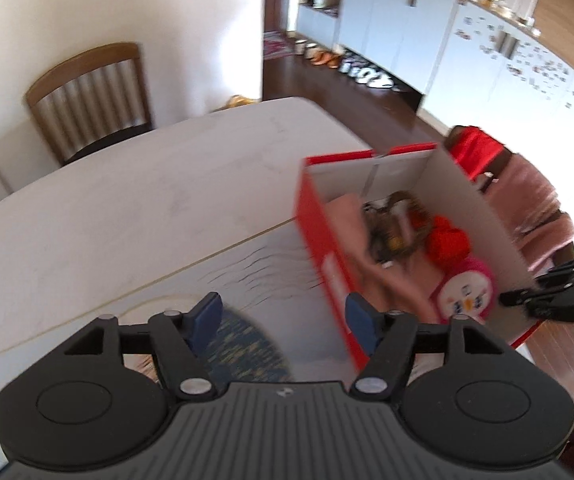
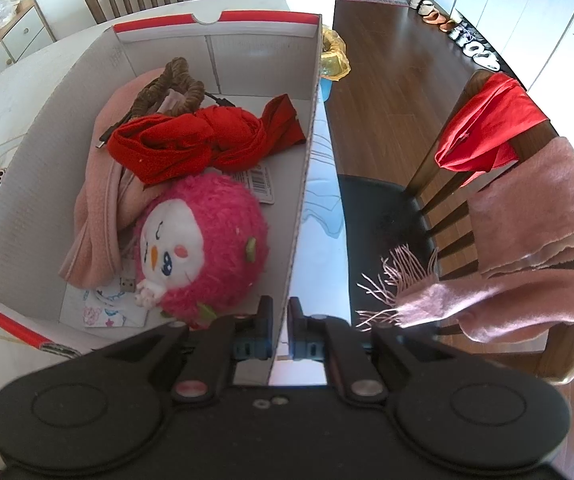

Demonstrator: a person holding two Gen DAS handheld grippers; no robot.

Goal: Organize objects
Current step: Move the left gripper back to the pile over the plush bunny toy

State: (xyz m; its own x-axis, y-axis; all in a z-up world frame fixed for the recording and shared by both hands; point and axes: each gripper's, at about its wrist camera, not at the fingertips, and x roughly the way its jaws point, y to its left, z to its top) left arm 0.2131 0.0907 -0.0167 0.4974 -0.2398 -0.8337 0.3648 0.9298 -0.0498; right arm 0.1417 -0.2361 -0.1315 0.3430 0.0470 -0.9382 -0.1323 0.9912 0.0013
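Note:
A red cardboard box [image 2: 305, 184] with a white inside stands on the white table [image 1: 127, 184]. In it lie a pink plush toy [image 2: 203, 248], a red cloth [image 2: 203, 140], a pink garment [image 2: 95, 216], a brown braided cord [image 2: 175, 84] and a black cable. My right gripper [image 2: 281, 320] is shut on the box's right wall, one finger inside and one outside. My left gripper [image 1: 283, 320] is open and empty, its right finger beside the box's red near wall [image 1: 323, 248]. The box also shows in the left wrist view, with the right gripper [image 1: 543, 296] at its far side.
A wooden chair [image 2: 483, 208] right of the table carries a red cloth [image 2: 483, 128] and a pink fringed scarf [image 2: 527, 256]. A second chair [image 1: 91, 100] stands at the table's far side. A patterned mat [image 1: 243, 340] lies under my left gripper. White cabinets line the far wall.

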